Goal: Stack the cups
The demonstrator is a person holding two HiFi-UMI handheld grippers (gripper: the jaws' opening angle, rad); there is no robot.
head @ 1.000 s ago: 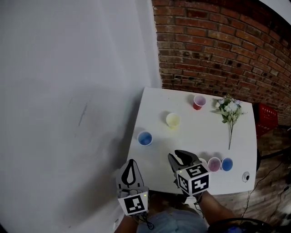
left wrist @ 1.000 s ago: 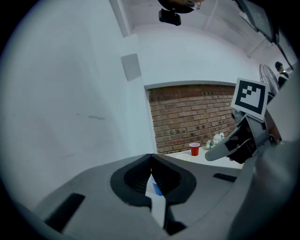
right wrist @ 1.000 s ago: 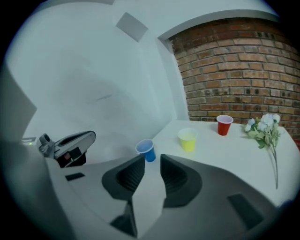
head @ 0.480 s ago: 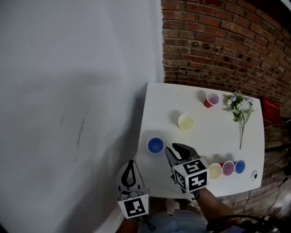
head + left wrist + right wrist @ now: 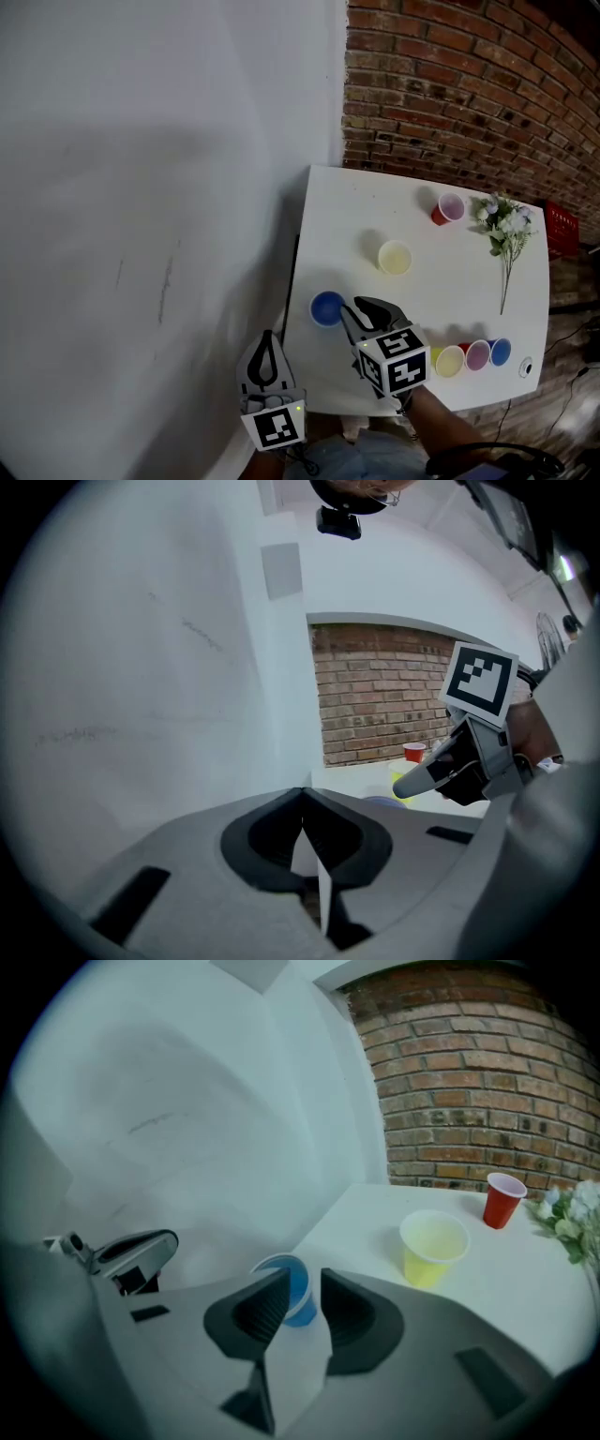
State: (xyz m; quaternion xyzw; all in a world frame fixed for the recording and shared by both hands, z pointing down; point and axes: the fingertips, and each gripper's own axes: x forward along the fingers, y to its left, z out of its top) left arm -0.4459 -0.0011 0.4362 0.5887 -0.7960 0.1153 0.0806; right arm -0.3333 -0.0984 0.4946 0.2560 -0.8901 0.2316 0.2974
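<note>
A plain white wall fills the left side and meets a red brick wall at the corner. A white table stands against both. A red crate sits by the brick, over a brown wooden floor

White table against brick wall; flower sprig lying near table's far right corner; white wall left.
</note>
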